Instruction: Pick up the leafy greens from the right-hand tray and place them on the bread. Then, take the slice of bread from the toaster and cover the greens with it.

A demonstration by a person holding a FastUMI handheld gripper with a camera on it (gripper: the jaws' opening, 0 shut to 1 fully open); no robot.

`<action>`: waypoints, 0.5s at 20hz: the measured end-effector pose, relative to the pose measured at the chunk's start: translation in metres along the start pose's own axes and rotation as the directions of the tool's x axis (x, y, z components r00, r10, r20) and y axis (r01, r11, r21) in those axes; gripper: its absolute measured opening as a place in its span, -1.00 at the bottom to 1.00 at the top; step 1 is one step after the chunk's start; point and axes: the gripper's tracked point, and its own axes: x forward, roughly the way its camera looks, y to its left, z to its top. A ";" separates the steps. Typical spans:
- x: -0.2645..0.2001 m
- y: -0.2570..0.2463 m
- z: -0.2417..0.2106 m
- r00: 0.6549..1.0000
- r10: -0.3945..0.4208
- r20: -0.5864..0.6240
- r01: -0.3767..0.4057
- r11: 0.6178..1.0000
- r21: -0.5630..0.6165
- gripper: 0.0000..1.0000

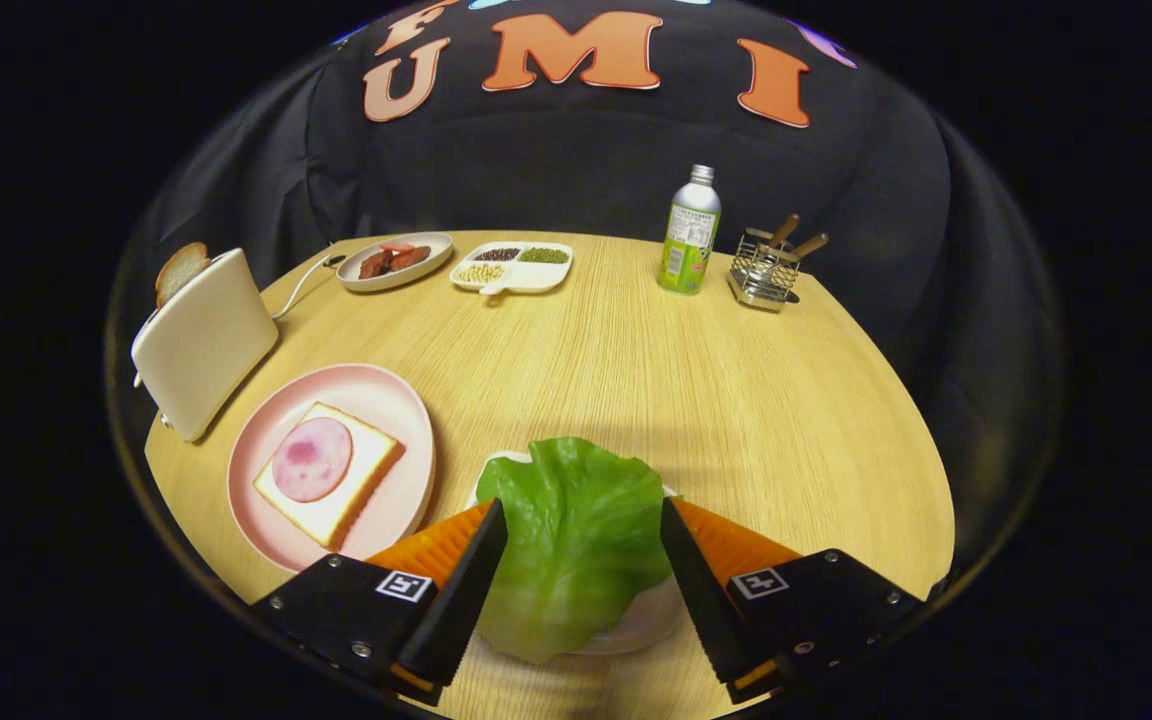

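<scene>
Staged booth kitchen — toaster (204,340), table (636,370)

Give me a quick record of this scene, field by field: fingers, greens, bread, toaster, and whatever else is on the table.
fingers: gripper open, one finger on each side of the lettuce leaf
greens: lying on a white tray, not lifted
bread: slice with ham on pink plate
toaster: white toaster, bread slice sticking out
far side: sausage plate, divided dish, bottle, utensil rack
</scene>
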 end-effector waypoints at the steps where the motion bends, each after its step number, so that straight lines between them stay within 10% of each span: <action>1: 0.003 0.000 -0.006 1.000 0.002 -0.021 -0.002 1.000 -0.003 0.84; 10: 0.017 0.011 -0.020 0.997 0.020 -0.081 -0.016 0.998 0.055 0.25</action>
